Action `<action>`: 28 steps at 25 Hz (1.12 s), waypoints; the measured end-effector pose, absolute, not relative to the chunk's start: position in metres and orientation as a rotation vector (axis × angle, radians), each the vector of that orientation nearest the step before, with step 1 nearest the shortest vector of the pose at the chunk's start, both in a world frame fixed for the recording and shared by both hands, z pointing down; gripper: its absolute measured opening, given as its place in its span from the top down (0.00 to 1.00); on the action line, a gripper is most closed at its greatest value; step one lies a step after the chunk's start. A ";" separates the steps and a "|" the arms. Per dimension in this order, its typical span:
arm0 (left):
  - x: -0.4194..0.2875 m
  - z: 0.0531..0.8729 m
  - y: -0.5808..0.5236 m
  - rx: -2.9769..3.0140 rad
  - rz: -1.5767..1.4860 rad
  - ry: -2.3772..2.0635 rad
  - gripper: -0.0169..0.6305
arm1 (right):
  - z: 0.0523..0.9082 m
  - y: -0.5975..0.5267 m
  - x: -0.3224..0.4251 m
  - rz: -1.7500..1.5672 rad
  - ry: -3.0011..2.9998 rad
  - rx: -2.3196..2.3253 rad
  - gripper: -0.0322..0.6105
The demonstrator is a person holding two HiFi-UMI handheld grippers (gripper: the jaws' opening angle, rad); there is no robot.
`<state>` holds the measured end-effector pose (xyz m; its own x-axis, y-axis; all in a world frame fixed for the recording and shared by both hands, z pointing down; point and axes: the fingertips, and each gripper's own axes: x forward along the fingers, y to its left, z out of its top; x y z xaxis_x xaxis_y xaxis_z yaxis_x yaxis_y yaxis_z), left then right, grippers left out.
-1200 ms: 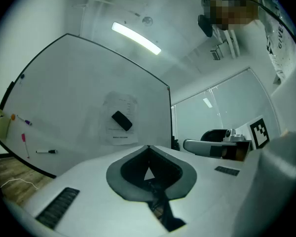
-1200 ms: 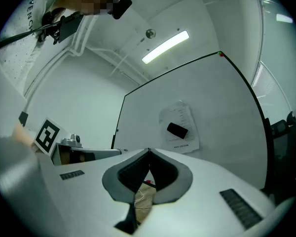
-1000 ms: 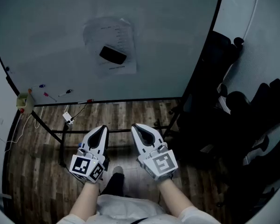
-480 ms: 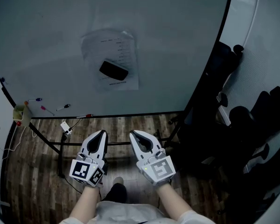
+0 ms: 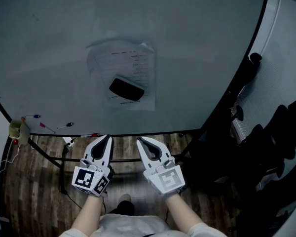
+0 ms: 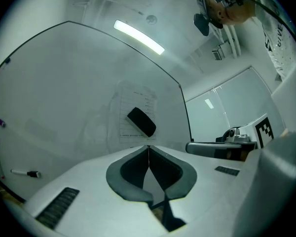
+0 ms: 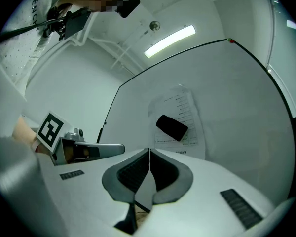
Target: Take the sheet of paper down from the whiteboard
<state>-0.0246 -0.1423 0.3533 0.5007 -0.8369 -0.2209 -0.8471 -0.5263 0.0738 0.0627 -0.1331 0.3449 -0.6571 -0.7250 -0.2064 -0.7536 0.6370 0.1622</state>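
Note:
A printed sheet of paper (image 5: 124, 73) hangs on the whiteboard (image 5: 202, 43), pinned by a black magnetic eraser (image 5: 126, 89) lying aslant over its lower half. The same sheet (image 6: 138, 113) and eraser (image 6: 141, 121) show ahead in the left gripper view, and the sheet (image 7: 180, 117) with the eraser (image 7: 171, 127) shows in the right gripper view. My left gripper (image 5: 107, 138) and right gripper (image 5: 140, 140) are side by side below the board's bottom edge, both shut and empty, apart from the paper. Both point toward the board.
Several markers (image 5: 65, 126) lie on the board's tray at lower left. A small box (image 5: 16, 129) hangs at the tray's left end. The board stands on a black frame (image 5: 64, 154) over wood flooring. Dark chairs (image 5: 271, 142) crowd the right side.
Both grippers have moved toward the whiteboard together. The board and the paper now look larger and closer, and the paper sits lower in the head view. Jaws stayed shut.

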 end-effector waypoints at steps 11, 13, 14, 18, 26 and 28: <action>-0.048 0.330 -0.193 -2.601 0.274 1.486 0.95 | 0.307 -0.181 0.031 1.127 2.832 -1.433 0.92; -0.052 0.326 -0.198 -2.585 0.272 1.483 0.95 | 0.296 -0.185 0.026 1.298 2.795 -1.461 0.92; -0.055 0.324 -0.201 -2.580 0.278 1.483 0.95 | 0.292 -0.187 0.023 1.367 2.782 -1.468 0.92; -0.064 0.315 -0.209 -2.561 0.305 1.486 0.95 | 0.284 -0.195 0.013 1.502 2.781 -1.463 0.71; -0.076 0.299 -0.228 -2.535 0.330 1.474 0.82 | 0.275 -0.220 0.015 1.637 2.727 -1.588 0.63; -0.077 0.295 -0.232 -2.534 0.329 1.465 0.80 | 0.274 -0.226 0.016 1.679 2.716 -1.613 0.61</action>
